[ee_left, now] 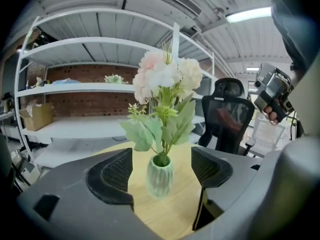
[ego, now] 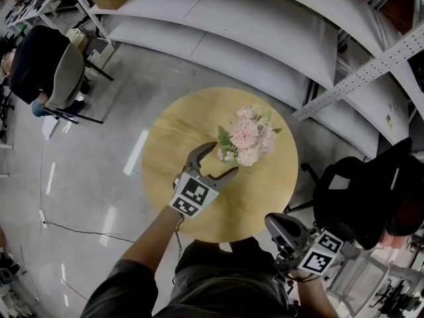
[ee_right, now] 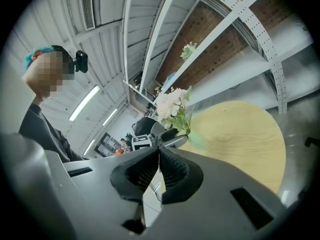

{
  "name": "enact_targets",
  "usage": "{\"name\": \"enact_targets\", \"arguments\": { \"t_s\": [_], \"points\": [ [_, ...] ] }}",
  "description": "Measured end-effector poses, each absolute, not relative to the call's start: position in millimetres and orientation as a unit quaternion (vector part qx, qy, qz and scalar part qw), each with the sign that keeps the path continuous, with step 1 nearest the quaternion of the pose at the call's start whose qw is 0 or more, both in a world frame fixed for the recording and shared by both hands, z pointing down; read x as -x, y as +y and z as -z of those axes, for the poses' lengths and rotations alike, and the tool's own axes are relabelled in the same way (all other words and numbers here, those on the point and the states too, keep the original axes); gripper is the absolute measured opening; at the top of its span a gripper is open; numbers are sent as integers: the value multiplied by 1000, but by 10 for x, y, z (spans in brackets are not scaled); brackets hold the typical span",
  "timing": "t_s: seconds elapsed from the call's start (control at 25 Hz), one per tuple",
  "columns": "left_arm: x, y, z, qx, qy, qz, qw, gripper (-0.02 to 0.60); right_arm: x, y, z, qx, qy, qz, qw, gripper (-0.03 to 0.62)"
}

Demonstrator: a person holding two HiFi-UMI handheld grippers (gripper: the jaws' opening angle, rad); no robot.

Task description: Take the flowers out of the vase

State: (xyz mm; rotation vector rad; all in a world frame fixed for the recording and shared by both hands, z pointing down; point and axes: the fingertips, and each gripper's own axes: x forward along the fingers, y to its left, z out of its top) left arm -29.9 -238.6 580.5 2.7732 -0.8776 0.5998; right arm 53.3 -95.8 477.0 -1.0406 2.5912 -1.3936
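Right gripper (ego: 275,225) hung low beside the person's lap, off the table's edge, its jaws pressed together on nothing. Over the round wooden table (ego: 172,144), the left gripper (ego: 224,158) had its jaws wide apart and faced the vase without touching it. Pink and white flowers (ego: 250,134) stood upright in that small green vase (ee_left: 160,176), near the table's middle.

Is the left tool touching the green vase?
Apart. The left gripper view shows bare table on both sides between the vase and the open left tool.
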Motion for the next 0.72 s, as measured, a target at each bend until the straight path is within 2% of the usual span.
{"name": "enact_targets", "arguments": {
  "t_s": [0.24,0.72],
  "points": [
    [145,-2577,-5944,-936,-277,-199,89,383,-620,-1046,-4965,325,824,464,-10,15],
    [-6,-2646,-5893,-959,-215,-165,76,370,-652,-1185,-5104,320,811,490,-9,15]
  ]
}}
